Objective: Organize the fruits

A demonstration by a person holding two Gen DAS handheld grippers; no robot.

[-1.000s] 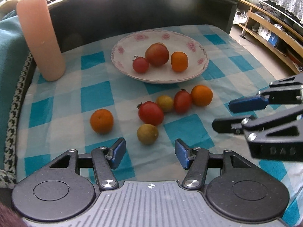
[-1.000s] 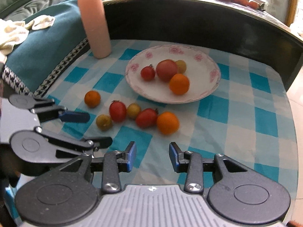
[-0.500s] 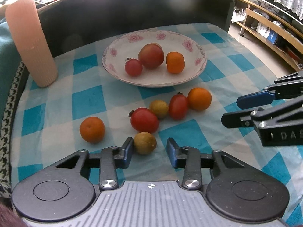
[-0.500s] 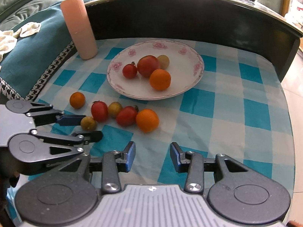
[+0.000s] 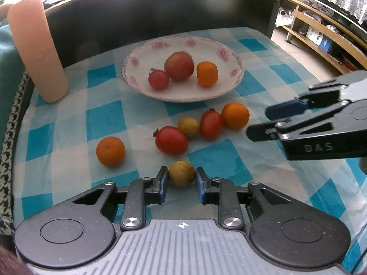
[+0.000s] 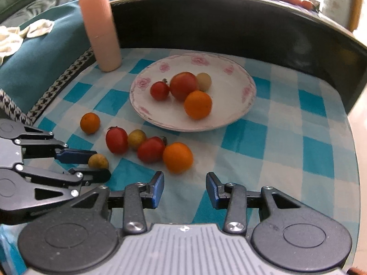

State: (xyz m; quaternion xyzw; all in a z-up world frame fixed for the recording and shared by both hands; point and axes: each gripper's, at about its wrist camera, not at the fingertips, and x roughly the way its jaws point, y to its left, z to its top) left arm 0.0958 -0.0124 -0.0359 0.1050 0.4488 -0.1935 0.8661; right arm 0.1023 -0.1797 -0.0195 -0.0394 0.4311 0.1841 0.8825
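A small yellow-brown fruit [image 5: 182,174] lies on the blue checked cloth with my left gripper [image 5: 181,180] shut on it, both blue pads touching its sides. The right wrist view shows the same fruit [image 6: 98,161] between the left gripper's [image 6: 101,165] fingers. The flowered white plate [image 5: 137,52] holds a red tomato, a big red-green fruit and an orange. Two tomatoes, a yellow fruit [image 5: 188,127] and two oranges [image 5: 110,151] [image 5: 235,119] lie loose before the plate. My right gripper [image 6: 184,188] is open and empty, just short of an orange [image 6: 177,157].
A tall pink ribbed cylinder [image 5: 36,50] stands at the cloth's back left corner. A dark raised wall [image 5: 160,11] curves behind the plate. A teal cushion [image 6: 34,52] lies to the left, wooden shelves [image 5: 321,36] to the right.
My left gripper has moved forward over the small yellow-brown fruit and its fingers have shut on it. The right gripper has drifted closer to the loose fruits, still open.
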